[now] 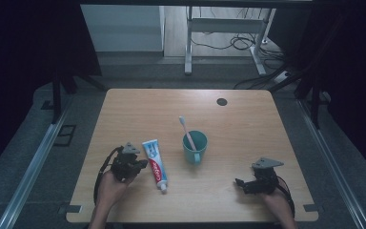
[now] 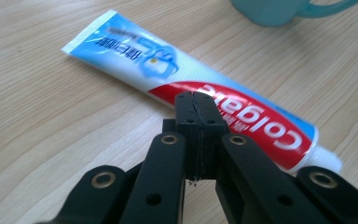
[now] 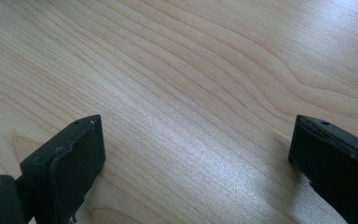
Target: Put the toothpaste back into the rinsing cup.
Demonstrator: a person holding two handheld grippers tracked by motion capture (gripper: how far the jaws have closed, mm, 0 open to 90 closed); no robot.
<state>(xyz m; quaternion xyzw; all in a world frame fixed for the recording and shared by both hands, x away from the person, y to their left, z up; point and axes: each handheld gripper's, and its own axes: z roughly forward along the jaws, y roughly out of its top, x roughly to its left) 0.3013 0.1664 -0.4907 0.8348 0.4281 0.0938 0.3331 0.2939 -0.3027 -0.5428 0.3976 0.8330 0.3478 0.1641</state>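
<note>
A blue, white and red toothpaste tube (image 1: 155, 163) lies flat on the wooden table (image 1: 238, 124), cap toward the front edge. My left gripper (image 1: 144, 164) sits just left of it, jaws shut on nothing. In the left gripper view the pads meet at the gripper's tip (image 2: 196, 99), with the toothpaste tube (image 2: 223, 100) lying just beyond them. Right of the tube stands a teal cup (image 1: 195, 148) holding a pink toothbrush (image 1: 187, 130) upright. Near the front right my right gripper (image 1: 238, 183) stands open; in the right gripper view its gripper gap (image 3: 198, 133) holds just bare wood.
A small black round disc (image 1: 222, 101) sits near the table's far edge. The teal cup (image 2: 270, 10) shows at the top of the left gripper view. Beyond the table are white desk legs (image 1: 188, 43) and loose cables (image 1: 238, 43) on the floor.
</note>
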